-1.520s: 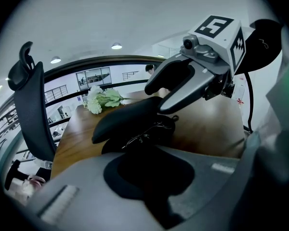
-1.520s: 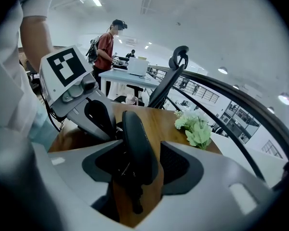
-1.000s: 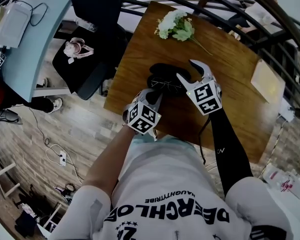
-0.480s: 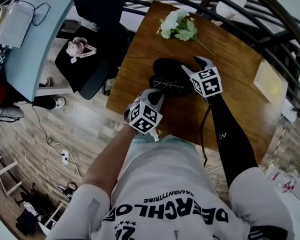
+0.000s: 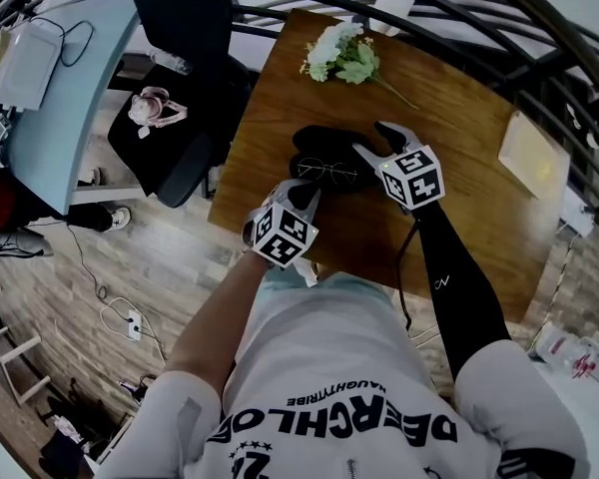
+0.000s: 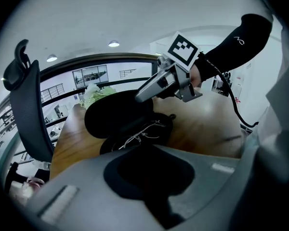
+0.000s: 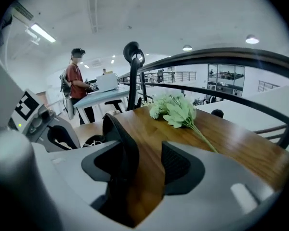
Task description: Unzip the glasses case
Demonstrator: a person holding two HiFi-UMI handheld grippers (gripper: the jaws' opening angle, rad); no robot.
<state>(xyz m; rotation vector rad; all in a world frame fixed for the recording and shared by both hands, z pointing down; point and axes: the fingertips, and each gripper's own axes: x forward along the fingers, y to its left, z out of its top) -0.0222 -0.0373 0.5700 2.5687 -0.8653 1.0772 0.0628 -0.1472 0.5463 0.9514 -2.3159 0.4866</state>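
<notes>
The white shirt (image 5: 319,367) is showing big black letters, upside down, looking like "DEERCHLOE", with a smaller line looking like "NAUGHTTRIBE". A tiny white logo is sitting on the black sleeve (image 5: 459,287). Square black-and-white signs are showing on the left claw (image 5: 304,192) and the right claw (image 5: 369,138).

An open-plan office on an upper level: black office chair (image 5: 185,18), pale blue desk (image 5: 75,88), curved railings (image 7: 216,56), strip ceiling lights (image 7: 42,32), more desks beyond.

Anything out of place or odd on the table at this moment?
Nothing is spilled or damaged. The glasses case already lies open with its lid raised, and wire-rimmed glasses rest in its lower half. A bunch of white flowers lies flat on the wooden table.
</notes>
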